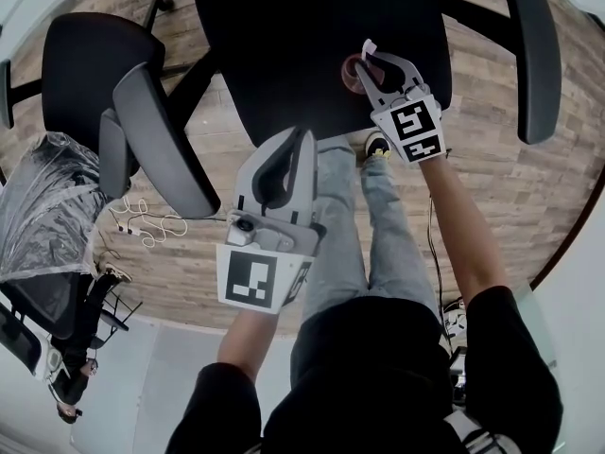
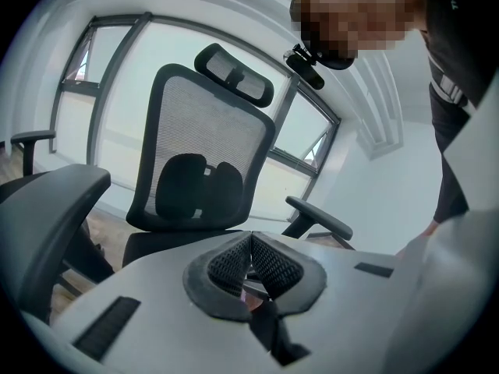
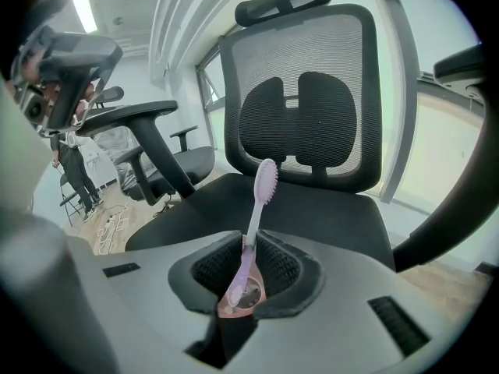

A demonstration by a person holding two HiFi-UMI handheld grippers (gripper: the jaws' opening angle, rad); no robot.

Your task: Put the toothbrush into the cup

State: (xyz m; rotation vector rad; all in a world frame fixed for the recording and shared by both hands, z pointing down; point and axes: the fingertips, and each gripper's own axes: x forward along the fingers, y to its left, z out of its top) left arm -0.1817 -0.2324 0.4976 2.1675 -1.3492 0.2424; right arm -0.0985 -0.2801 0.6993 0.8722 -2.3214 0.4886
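My right gripper (image 1: 365, 62) (image 3: 249, 238) is shut on a pale purple toothbrush (image 3: 257, 216) above the black chair seat (image 1: 284, 36). The brush stands nearly upright, bristle head up, and its tip shows white in the head view (image 1: 370, 45). Through the gap behind the jaws I see a small pink cup (image 3: 248, 296) (image 1: 353, 65) right under the handle's lower end. Whether the handle is inside the cup I cannot tell. My left gripper (image 1: 300, 135) (image 2: 249, 240) is shut on nothing, held off the seat's near edge above the floor.
A second black office chair (image 1: 142, 121) stands to the left, and a plastic-wrapped chair (image 1: 43, 201) beyond it. A white cable (image 1: 142, 223) lies on the wooden floor. The seat's mesh backrest (image 3: 300, 100) rises behind the toothbrush. An armrest (image 1: 529, 55) is at the right.
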